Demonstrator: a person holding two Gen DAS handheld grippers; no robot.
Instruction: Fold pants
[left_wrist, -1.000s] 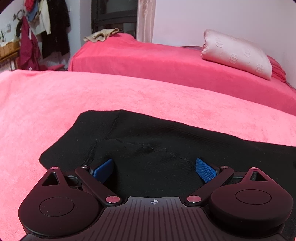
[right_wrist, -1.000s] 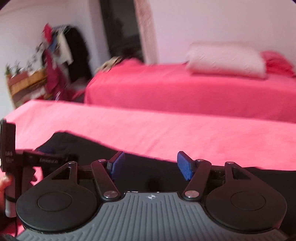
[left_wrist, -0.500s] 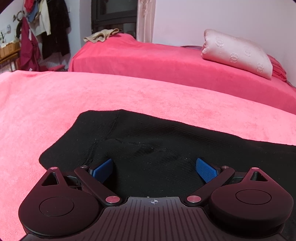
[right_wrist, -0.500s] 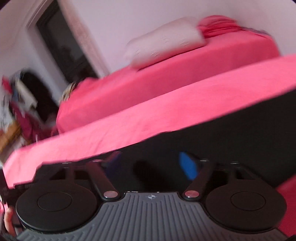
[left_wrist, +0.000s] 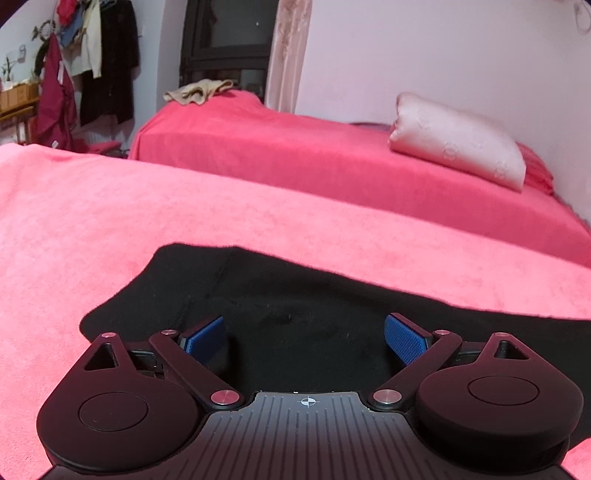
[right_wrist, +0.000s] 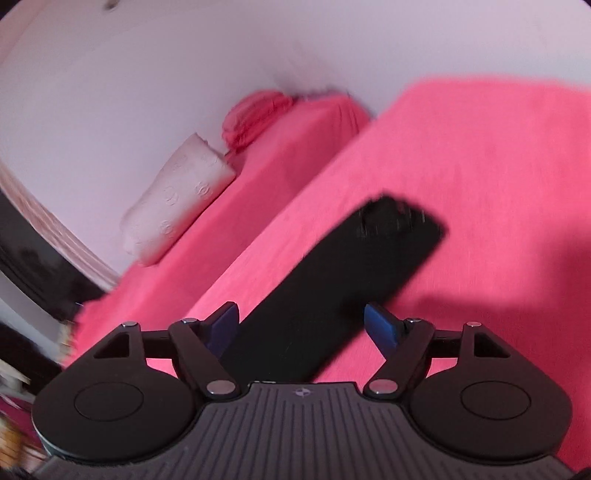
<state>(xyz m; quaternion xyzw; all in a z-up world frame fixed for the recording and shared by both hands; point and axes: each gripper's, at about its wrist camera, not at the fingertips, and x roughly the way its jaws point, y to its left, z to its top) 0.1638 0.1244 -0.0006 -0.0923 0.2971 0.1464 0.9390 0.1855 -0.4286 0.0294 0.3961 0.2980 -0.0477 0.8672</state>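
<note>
Black pants (left_wrist: 295, 295) lie flat on a pink bed cover (left_wrist: 92, 221). In the left wrist view their wide end is right in front of my left gripper (left_wrist: 304, 334), which is open and empty just above the cloth. In the right wrist view, tilted and blurred, a long black leg of the pants (right_wrist: 351, 273) runs away from my right gripper (right_wrist: 301, 325) to its far end. My right gripper is open and empty over the leg.
A second bed with a red cover (left_wrist: 332, 155) stands beyond, with a pale pink pillow (left_wrist: 461, 140) and a beige cloth (left_wrist: 199, 90) on it. Clothes hang on a rack (left_wrist: 92, 55) at the far left. The pillow also shows in the right wrist view (right_wrist: 177, 199).
My right gripper has swung round and tilted, so it now looks along the pants leg toward its end. My left gripper has stayed nearly still over the wide end.
</note>
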